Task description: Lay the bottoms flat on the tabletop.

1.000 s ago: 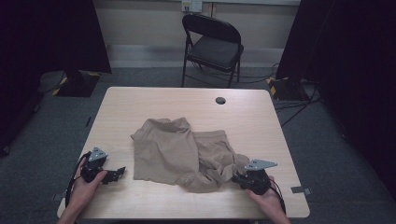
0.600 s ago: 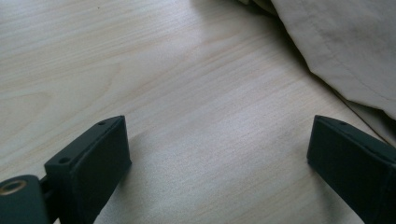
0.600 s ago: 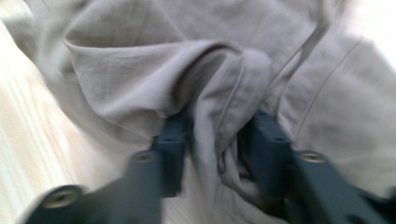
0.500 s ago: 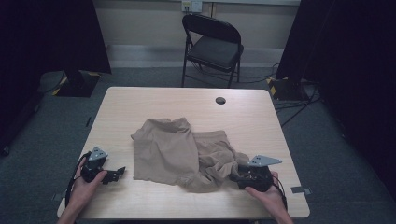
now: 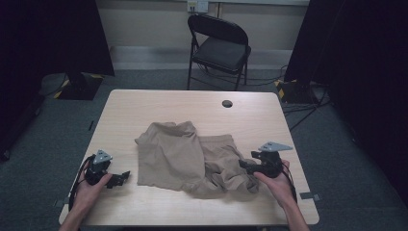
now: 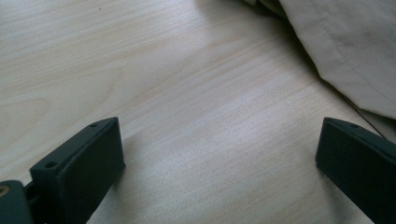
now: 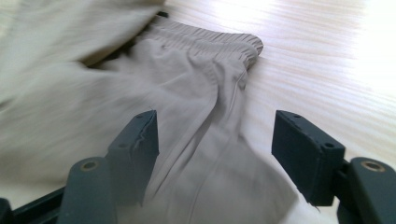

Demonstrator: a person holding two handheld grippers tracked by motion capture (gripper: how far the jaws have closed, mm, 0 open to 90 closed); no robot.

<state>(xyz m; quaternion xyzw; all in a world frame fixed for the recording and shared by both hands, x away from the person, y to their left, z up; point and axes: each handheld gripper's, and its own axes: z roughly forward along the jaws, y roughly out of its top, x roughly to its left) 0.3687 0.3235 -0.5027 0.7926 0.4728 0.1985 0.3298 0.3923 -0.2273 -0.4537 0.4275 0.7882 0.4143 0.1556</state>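
A pair of tan shorts (image 5: 192,156) lies crumpled in the middle of the wooden table (image 5: 183,108). My right gripper (image 5: 246,166) hovers at the garment's right edge, its jaws open after just widening, with nothing pinched between them. In the right gripper view the elastic waistband (image 7: 210,39) and loose tan fabric (image 7: 205,140) lie below the open gripper (image 7: 215,140). My left gripper (image 5: 122,177) rests on the table left of the shorts, jaws wide apart over bare wood. The left gripper view has its gripper (image 6: 219,154) open, with a corner of the shorts (image 6: 345,51) at upper right.
A black folding chair (image 5: 219,48) stands behind the table. A dark round grommet hole (image 5: 227,103) sits near the table's far edge. Dark curtains flank the room, and cables run across the floor at the right.
My right gripper has let go of the shorts' edge, opened, and drawn back to the right and slightly up. The left gripper has stayed where it was.
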